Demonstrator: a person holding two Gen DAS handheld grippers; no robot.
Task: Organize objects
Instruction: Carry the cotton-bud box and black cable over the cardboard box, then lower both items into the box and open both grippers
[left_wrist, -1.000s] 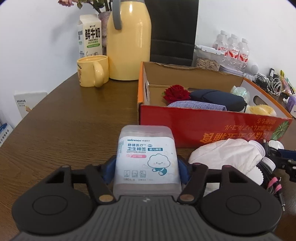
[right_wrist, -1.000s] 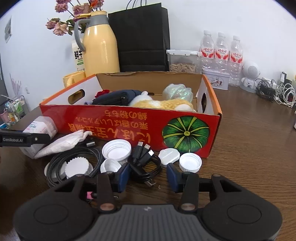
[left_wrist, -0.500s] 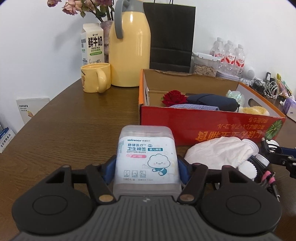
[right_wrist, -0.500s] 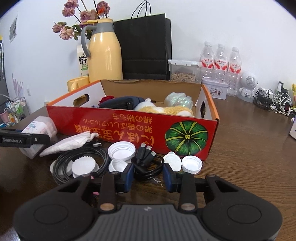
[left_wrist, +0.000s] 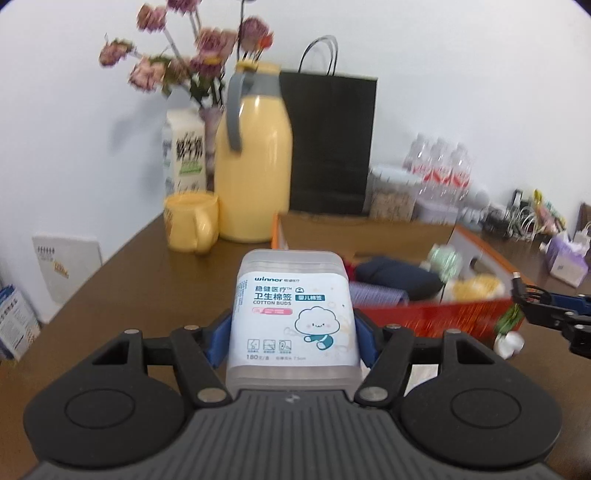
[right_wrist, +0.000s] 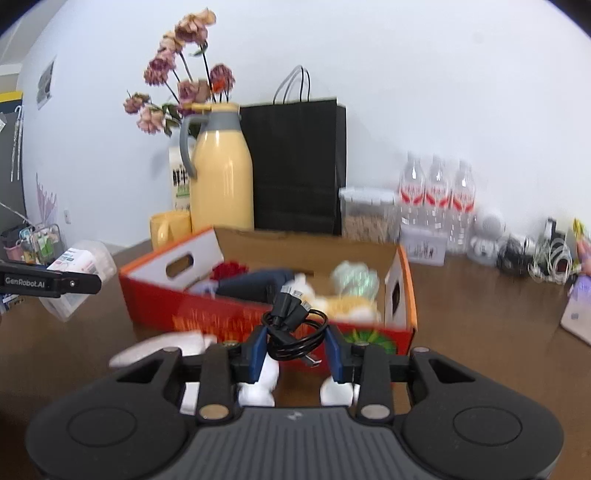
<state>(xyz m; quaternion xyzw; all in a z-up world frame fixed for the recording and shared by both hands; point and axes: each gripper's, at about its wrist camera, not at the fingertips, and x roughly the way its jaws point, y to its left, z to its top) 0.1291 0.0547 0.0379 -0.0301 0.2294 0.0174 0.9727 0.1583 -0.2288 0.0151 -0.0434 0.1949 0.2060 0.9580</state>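
Observation:
My left gripper (left_wrist: 293, 332) is shut on a clear box of cotton buds (left_wrist: 291, 314) and holds it above the table, near the left end of the red cardboard box (left_wrist: 436, 317). My right gripper (right_wrist: 295, 345) is shut on a coiled black USB cable (right_wrist: 293, 328), lifted in front of the red box (right_wrist: 295, 317). The box holds a red rose (right_wrist: 229, 269), a dark pouch (right_wrist: 255, 286), a yellow item and a pale green bundle (right_wrist: 354, 278). The left gripper with the cotton buds box shows at the left of the right wrist view (right_wrist: 74, 271).
White bottle caps (right_wrist: 258, 391) and a white cloth (right_wrist: 162, 349) lie on the wooden table below my right gripper. Behind the box stand a yellow jug (right_wrist: 221, 173), yellow mug (left_wrist: 190, 227), milk carton, black paper bag (right_wrist: 295, 166), water bottles (right_wrist: 436, 192) and cables at the far right.
Both grippers have risen. The right gripper closed on the black cable and lifted it off the table. The left gripper lifted the cotton buds box higher.

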